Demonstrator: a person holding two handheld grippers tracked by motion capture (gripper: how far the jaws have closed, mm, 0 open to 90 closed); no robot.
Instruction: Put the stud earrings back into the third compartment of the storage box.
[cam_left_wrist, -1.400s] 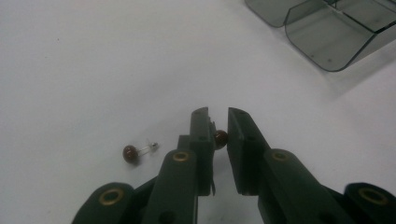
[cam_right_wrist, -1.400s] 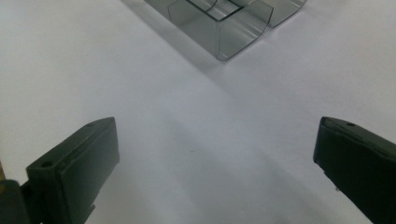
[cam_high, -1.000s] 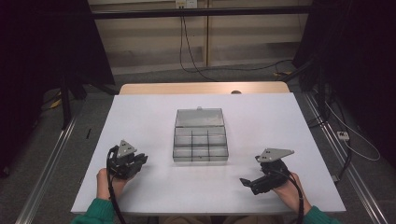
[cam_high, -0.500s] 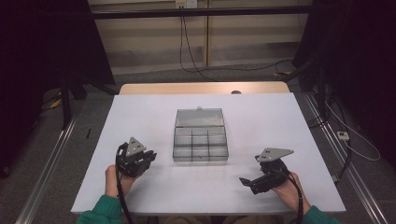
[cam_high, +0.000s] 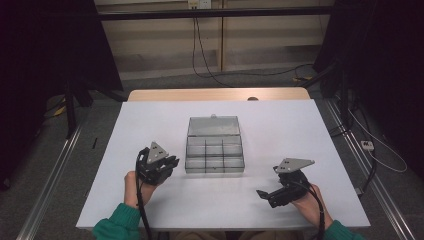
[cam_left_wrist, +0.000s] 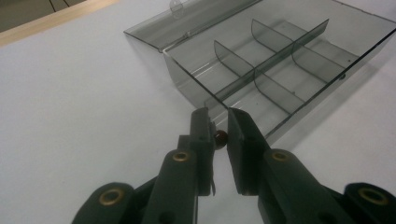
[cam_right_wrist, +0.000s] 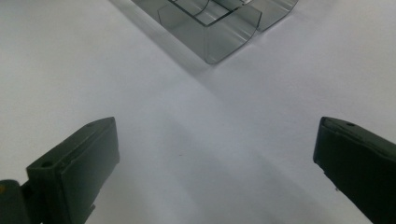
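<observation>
Left tongs clamped on a small dark bead
We held it just beside the open compartment box, near its corner; our right tongs stood wide apart above the worktop

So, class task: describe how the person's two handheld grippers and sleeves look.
Both the left gripper and right gripper are black, each topped by a grey three-cornered plate and trailing a black cable. Brass-coloured rivets mark the left gripper's jaw arms. The sleeves are green.

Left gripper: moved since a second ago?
Yes. The left gripper, shut on a small bead, has moved right, toward the box.
</observation>
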